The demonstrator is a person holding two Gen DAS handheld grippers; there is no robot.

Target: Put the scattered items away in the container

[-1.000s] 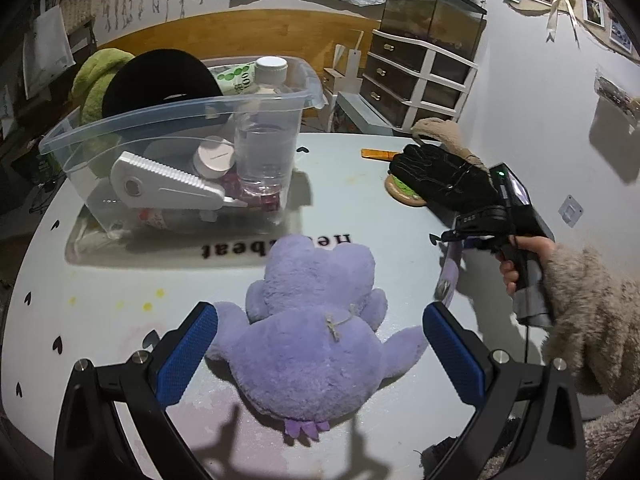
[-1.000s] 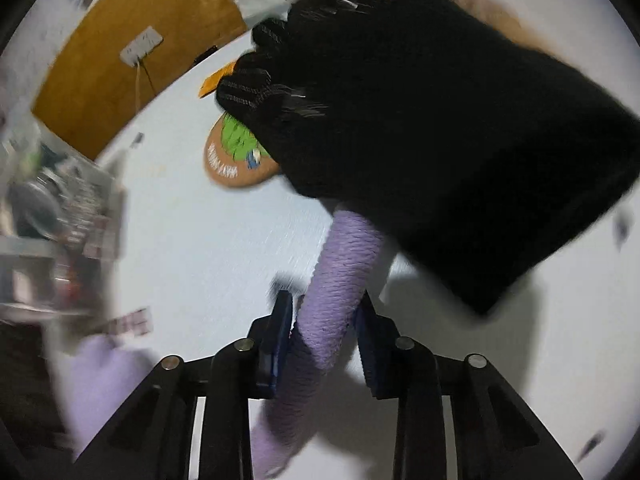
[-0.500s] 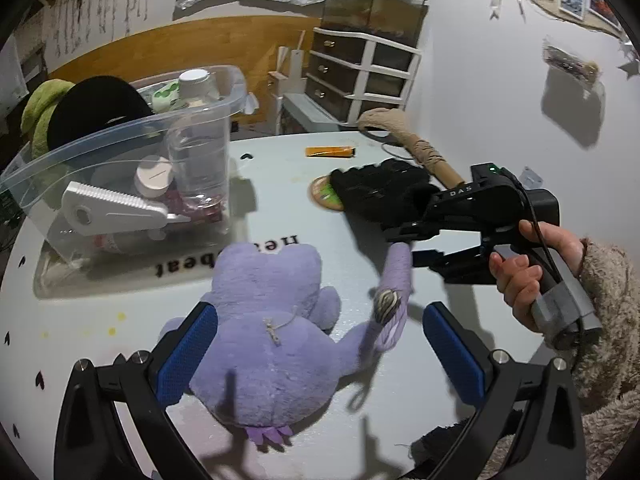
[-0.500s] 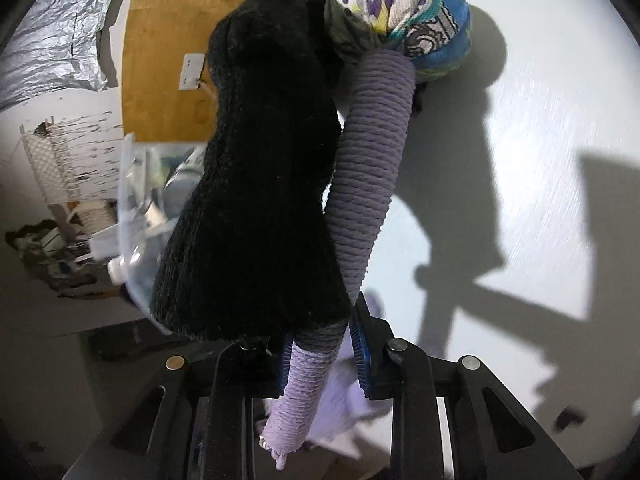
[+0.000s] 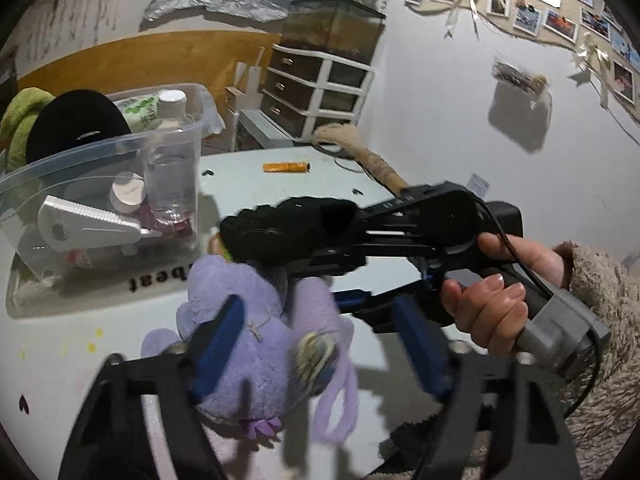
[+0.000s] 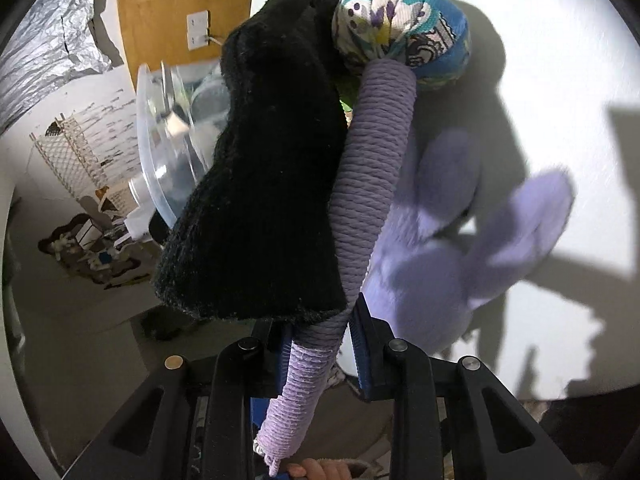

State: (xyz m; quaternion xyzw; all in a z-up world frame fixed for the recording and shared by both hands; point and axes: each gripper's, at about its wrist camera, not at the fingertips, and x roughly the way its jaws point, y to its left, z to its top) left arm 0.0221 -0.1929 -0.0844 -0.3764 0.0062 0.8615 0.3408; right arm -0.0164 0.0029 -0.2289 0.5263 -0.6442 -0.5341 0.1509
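A purple plush toy [image 5: 248, 320] lies on the white table [image 5: 80, 320], between the blue pads of my left gripper [image 5: 320, 344]. Its jaws are closing and do not pinch the toy from both sides. My right gripper [image 6: 320, 344] is shut on a purple rope-wrapped stick [image 6: 360, 200] with a patterned ball end [image 6: 400, 36]. A black glove [image 6: 260, 180] hangs along the stick. Stick and glove hover over the plush toy [image 6: 460, 260], and the ball end [image 5: 314, 354] sits between my left fingers. The clear plastic container [image 5: 100, 168] stands behind, at the left.
The container holds a bottle [image 5: 170, 160], a white tool [image 5: 88, 228] and a black round thing [image 5: 76, 124]. An orange item [image 5: 286, 167] and a beige-headed stick [image 5: 372, 160] lie at the table's far side. A person's hand [image 5: 492, 304] holds the right gripper.
The right gripper has swung left with the stick and glove, from beside the plush toy to over it. My left jaws have narrowed around the toy, and the view has tilted.
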